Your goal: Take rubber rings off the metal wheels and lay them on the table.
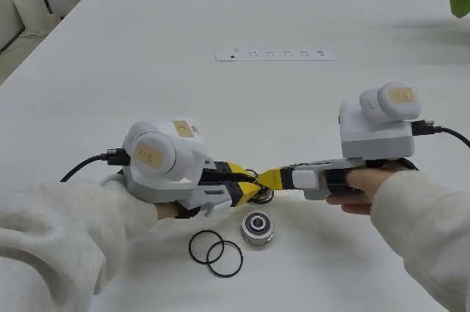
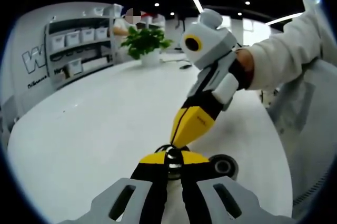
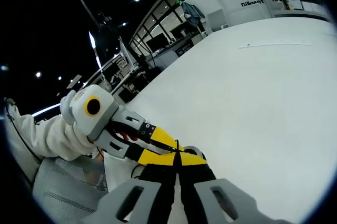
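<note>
Two rubber rings (image 1: 207, 259) lie overlapping on the surface (image 1: 220, 106) beside a loose wheel (image 1: 257, 227). My left hand-held gripper (image 1: 250, 187) is clenched on another metal wheel (image 2: 172, 163), and my right hand-held gripper (image 1: 266, 178) pinches its ring (image 2: 163, 148).

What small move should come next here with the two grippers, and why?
Probably draw the right gripper slowly away, to strip the rubber off. The left gripper is shut on a small silver metal wheel, and the right one's jaws are closed at its rim. Two thin black rubber rings already lie on the white table.
</note>
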A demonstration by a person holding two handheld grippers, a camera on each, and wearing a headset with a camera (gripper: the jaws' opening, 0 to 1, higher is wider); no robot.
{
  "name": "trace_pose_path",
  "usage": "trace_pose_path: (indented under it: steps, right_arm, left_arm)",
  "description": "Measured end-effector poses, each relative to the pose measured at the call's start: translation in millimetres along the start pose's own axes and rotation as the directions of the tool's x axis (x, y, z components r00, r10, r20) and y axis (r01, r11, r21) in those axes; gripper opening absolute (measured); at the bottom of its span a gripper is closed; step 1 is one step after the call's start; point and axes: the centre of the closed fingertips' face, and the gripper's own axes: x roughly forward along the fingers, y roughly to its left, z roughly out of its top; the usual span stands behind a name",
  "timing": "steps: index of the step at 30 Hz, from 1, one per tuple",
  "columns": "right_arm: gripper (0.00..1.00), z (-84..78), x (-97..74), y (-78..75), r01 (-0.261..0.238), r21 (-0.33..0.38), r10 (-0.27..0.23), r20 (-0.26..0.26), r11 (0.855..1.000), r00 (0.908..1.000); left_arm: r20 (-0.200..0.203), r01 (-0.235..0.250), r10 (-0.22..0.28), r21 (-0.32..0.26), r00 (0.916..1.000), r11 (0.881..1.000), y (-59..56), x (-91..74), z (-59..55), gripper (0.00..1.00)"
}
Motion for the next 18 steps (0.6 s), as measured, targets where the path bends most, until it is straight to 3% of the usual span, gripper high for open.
trace_pose_path:
  steps: [2,18]
  right_arm:
    - [0.00,-0.3,0.9,2.9,-0.016,0.029,0.016,0.007,0.999,0.9999]
    - [0.00,-2.9,-2.5,-10.5,0.039,0.032,-0.038,-0.004,0.999,0.9993]
  left_arm:
    - [0.000,-0.001,0.001,0.000,1.0000,1.000,-0.2,0.1,0.0,0.09]
    - [-0.027,-0.004,0.004,0.012,0.9996,1.000,-0.7,1.2,1.3,0.09]
